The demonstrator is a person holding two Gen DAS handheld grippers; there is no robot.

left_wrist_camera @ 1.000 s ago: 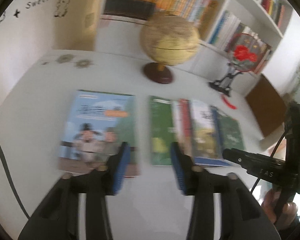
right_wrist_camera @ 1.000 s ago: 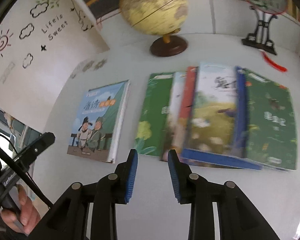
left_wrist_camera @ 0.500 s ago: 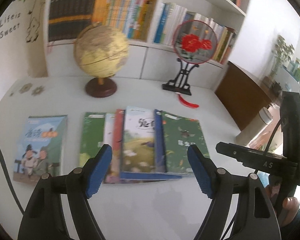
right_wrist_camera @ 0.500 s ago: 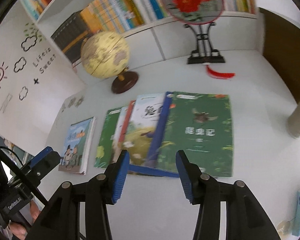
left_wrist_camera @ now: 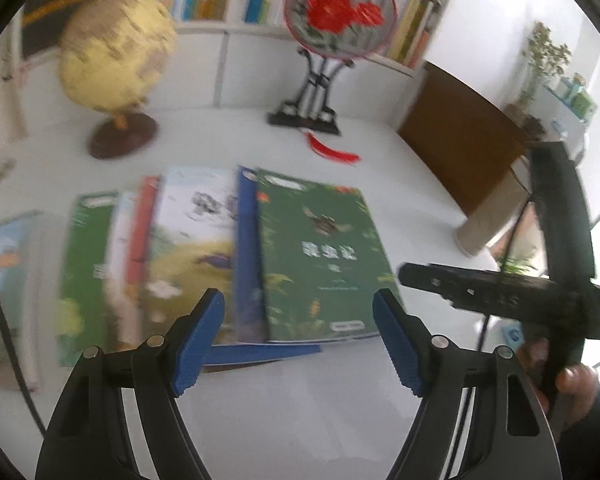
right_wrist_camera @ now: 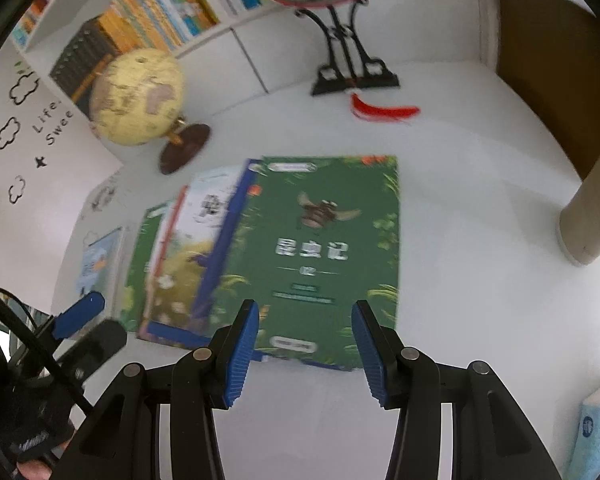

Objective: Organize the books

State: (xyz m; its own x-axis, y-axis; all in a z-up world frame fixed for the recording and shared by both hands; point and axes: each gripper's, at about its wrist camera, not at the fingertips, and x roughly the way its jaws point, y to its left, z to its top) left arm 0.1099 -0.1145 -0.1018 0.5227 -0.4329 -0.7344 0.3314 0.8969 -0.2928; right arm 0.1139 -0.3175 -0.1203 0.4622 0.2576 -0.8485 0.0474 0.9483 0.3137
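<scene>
Several books lie fanned on the white table (left_wrist_camera: 300,408). The top one, a dark green book with an insect on its cover (left_wrist_camera: 316,256) (right_wrist_camera: 320,240), overlaps a blue book (left_wrist_camera: 246,240) and a pale landscape-cover book (left_wrist_camera: 196,232). A light-blue book (left_wrist_camera: 4,256) lies apart at the far left. My left gripper (left_wrist_camera: 298,300) hovers open in front of the green book's near edge, nothing between its pads. My right gripper (right_wrist_camera: 304,312) is open too, above that same near edge and empty.
A yellow globe (left_wrist_camera: 116,56) and a round red-flower fan on a black stand (left_wrist_camera: 336,20) stand behind the books, with a red tassel (left_wrist_camera: 332,150) beside them. Filled bookshelves run along the back. A beige cylinder (right_wrist_camera: 592,208) and a brown cabinet (left_wrist_camera: 460,132) are to the right.
Both grippers have swept to the right along the row, from the light-blue book to the green insect book. Both sets of jaws stand wider than a second ago.
</scene>
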